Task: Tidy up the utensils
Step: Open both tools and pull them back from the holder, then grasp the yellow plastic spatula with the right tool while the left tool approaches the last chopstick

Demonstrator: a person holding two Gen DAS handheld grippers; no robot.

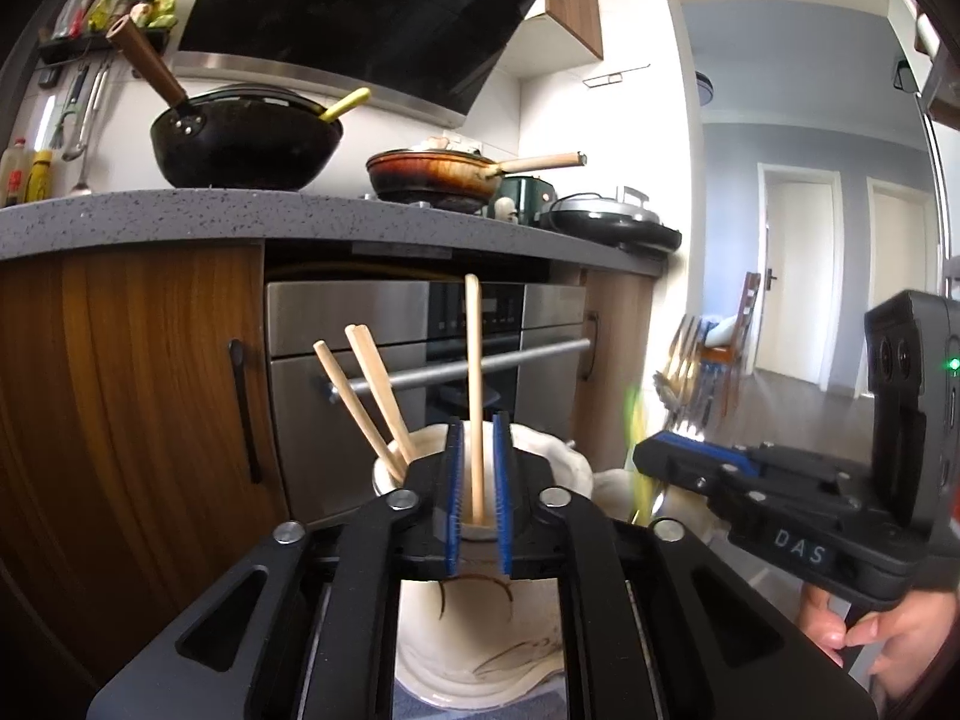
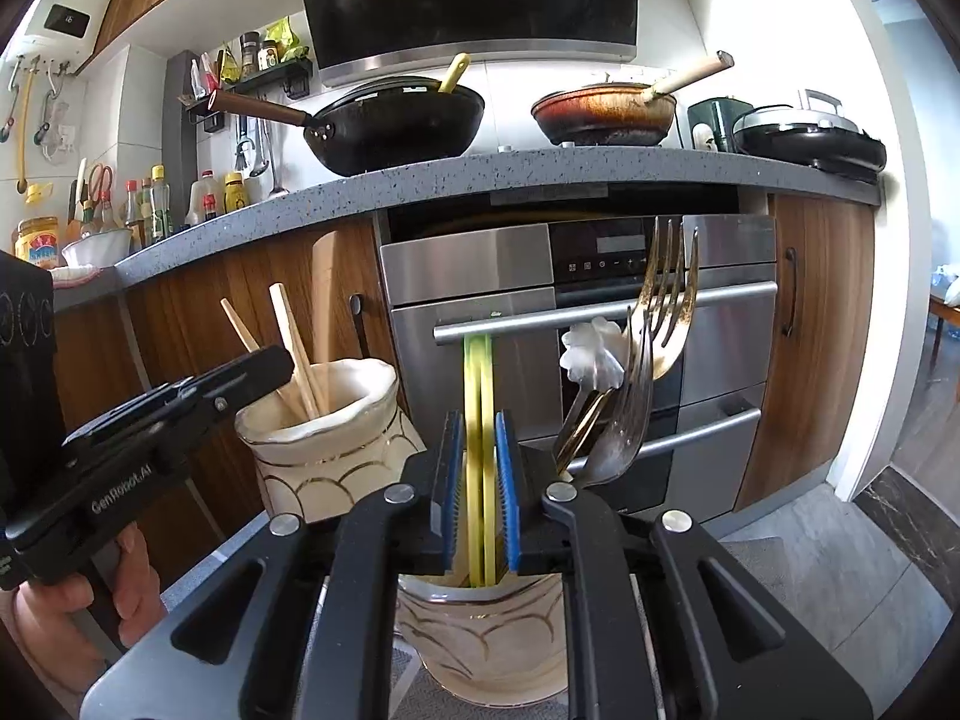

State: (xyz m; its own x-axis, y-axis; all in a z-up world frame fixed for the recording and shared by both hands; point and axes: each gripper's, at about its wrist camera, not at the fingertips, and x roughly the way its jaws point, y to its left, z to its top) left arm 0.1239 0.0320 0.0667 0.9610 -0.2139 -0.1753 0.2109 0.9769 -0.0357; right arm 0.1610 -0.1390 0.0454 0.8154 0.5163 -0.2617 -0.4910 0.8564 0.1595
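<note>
Left wrist view, centre frame: the left gripper (image 1: 478,468) is standing slightly apart around an upright wooden chopstick (image 1: 473,396) over the cream holder (image 1: 480,648); the right gripper (image 2: 480,492) is bracketing yellow chopsticks (image 2: 478,420), likewise vertical, above its own holder (image 2: 486,636).

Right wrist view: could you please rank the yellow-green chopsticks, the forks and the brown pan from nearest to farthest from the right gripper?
1. Yellow-green chopsticks, between the right gripper's fingers.
2. Forks, just right, standing in the holder.
3. Brown pan, far back on the counter.
</note>
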